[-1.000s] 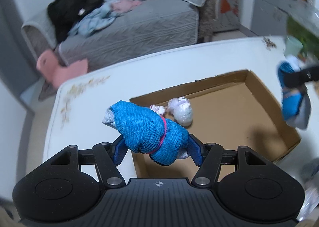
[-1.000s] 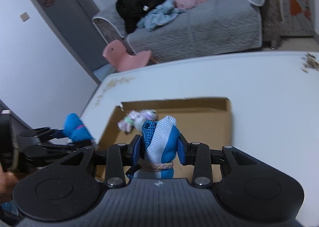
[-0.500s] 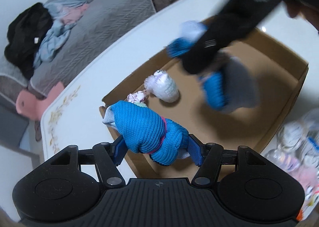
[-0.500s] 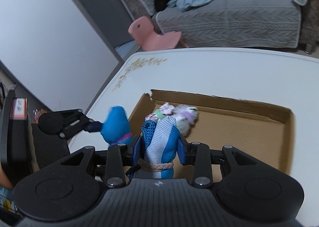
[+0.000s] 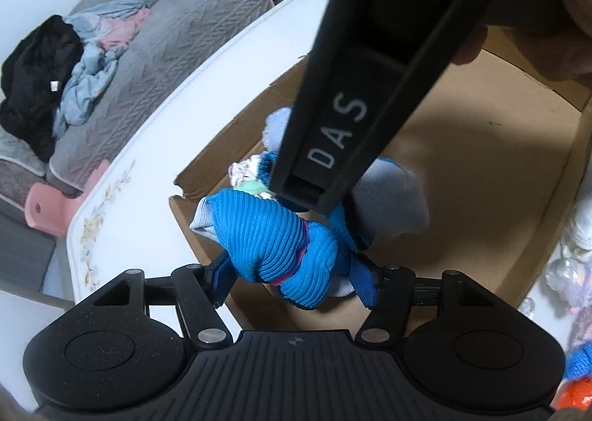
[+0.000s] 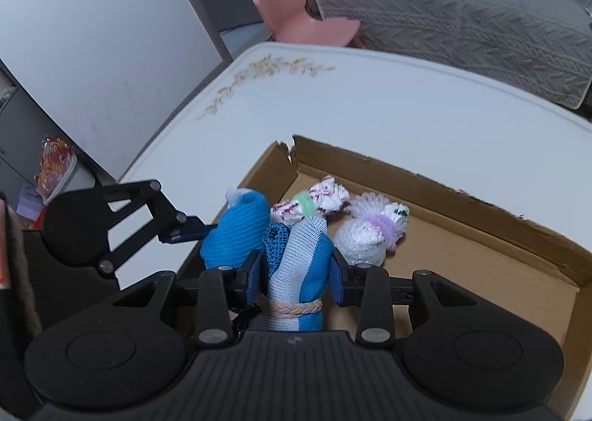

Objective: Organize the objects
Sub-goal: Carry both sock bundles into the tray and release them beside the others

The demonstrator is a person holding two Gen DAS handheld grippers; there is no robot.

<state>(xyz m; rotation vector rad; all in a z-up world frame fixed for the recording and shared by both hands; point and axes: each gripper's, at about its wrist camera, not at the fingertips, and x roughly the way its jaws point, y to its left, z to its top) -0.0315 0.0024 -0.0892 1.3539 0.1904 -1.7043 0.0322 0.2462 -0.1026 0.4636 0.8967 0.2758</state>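
Note:
My left gripper (image 5: 296,273) is shut on a bright blue ribbed sock bundle (image 5: 266,239) with a pink band, held over the near left corner of the cardboard box (image 5: 518,161). My right gripper (image 6: 298,273) is shut on a blue-and-white sock bundle (image 6: 299,265) tied with a braided band. That gripper's black body (image 5: 351,95) crosses the left wrist view just above my left one. From the right wrist, the left gripper (image 6: 207,230) and its blue bundle (image 6: 240,228) sit close on the left. Two white patterned bundles (image 6: 322,199) (image 6: 370,232) lie in the box's far left corner.
The box rests on a white table (image 6: 407,106) with a floral print at its corner. More bundled socks (image 5: 569,258) lie on the table right of the box. Beyond the table stand a grey sofa (image 6: 462,21) with clothes and a pink child's chair (image 6: 296,17).
Both grippers have come down and drawn together over the box's left end, each holding its bundle. The right gripper's body now fills the top of the left wrist view. The left wrist has rolled.

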